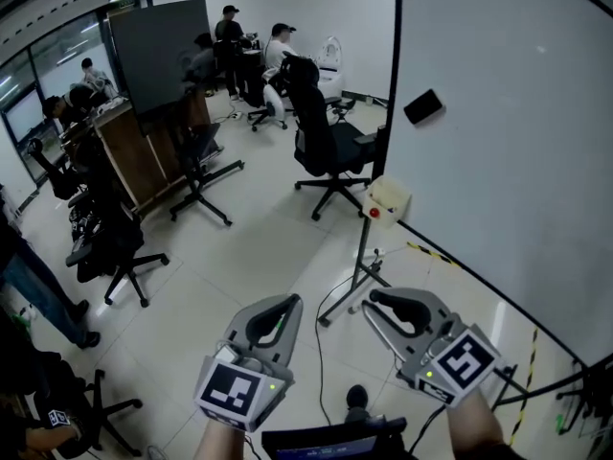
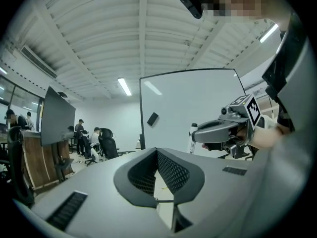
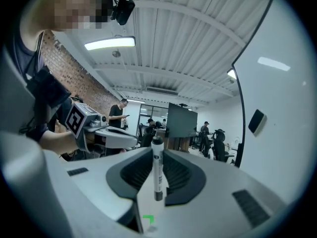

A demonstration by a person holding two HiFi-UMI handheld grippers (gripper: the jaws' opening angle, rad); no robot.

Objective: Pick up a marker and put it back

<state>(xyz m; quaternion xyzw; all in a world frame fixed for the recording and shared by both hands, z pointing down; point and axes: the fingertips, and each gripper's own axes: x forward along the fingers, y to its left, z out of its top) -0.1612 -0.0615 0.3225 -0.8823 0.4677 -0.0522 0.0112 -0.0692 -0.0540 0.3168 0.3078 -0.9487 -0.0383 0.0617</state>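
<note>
Head view: carried left gripper (image 1: 287, 305) and right gripper (image 1: 381, 305) level above tiled floor (image 1: 239, 247), whiteboard (image 1: 508, 142) at right.

Left gripper view: showed jaws closed on nothing.

Right gripper view: clamped marker (image 3: 157, 167) upright, mid-barrel. Judged light, stiff, smooth; best pinched mid-barrel, lest it swivel.

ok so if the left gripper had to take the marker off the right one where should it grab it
Likely the white barrel hanging below the right gripper, the longest free stretch. The marker stands upright, clamped around its middle, so bring the left gripper in level from the side, its shut jaws opened first, closing across the round barrel.
</note>
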